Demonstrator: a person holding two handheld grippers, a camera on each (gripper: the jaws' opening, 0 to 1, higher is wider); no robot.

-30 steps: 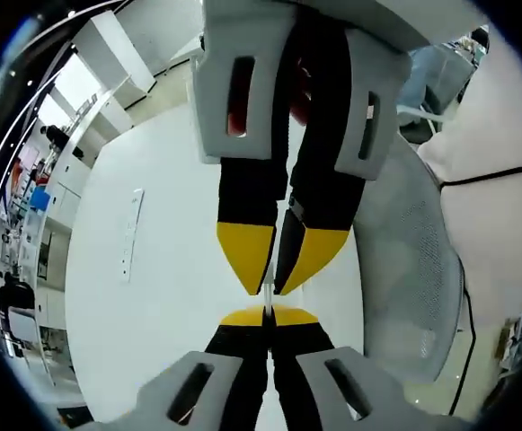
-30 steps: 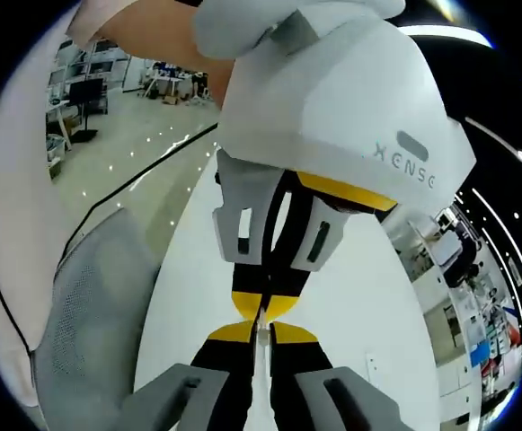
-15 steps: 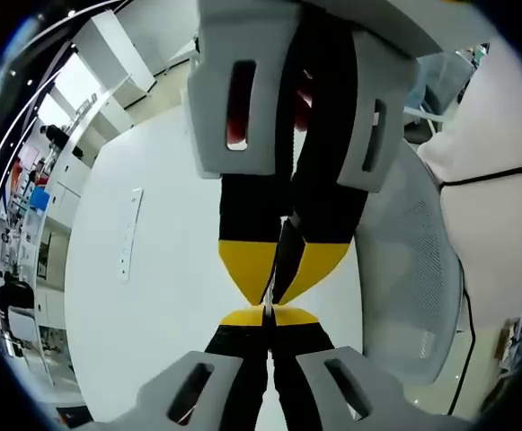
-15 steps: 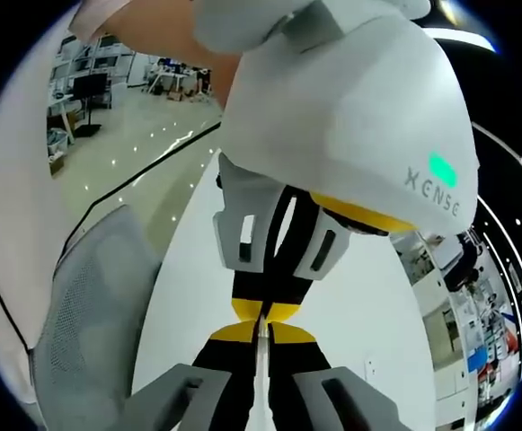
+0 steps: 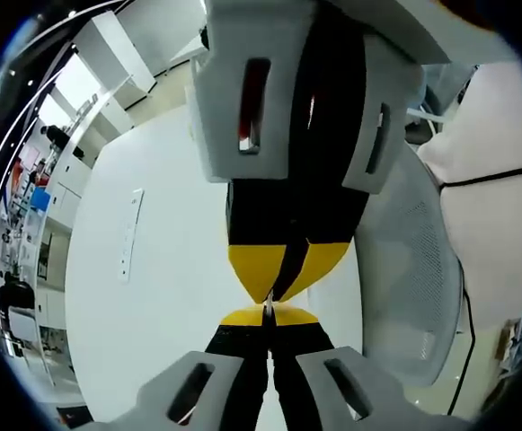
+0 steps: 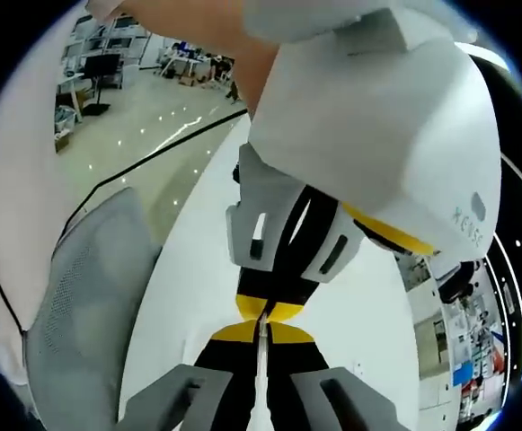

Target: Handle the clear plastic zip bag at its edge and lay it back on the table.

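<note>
The clear plastic zip bag (image 6: 261, 357) shows edge-on, as a thin pale strip pinched between my right gripper's (image 6: 262, 330) yellow-tipped jaws. In the left gripper view a sliver of the bag's edge (image 5: 267, 310) sits between the shut jaws of my left gripper (image 5: 265, 316). The two grippers face each other tip to tip above the white table (image 5: 153, 296). The right gripper (image 5: 285, 269) hangs down from the top of the left gripper view with its jaws together. The left gripper (image 6: 268, 308) meets the right one from above in the right gripper view. Most of the bag is hidden.
A grey mesh chair (image 5: 404, 269) stands beside the table's edge, and the chair (image 6: 81, 305) fills the lower left of the right gripper view. A long white strip (image 5: 130, 233) lies on the table. A person's white sleeve (image 5: 503, 224) with a black cable is close by.
In the left gripper view the right gripper's jaws have gone from slightly apart to together, and it has drawn closer. The right gripper view has tilted a little.
</note>
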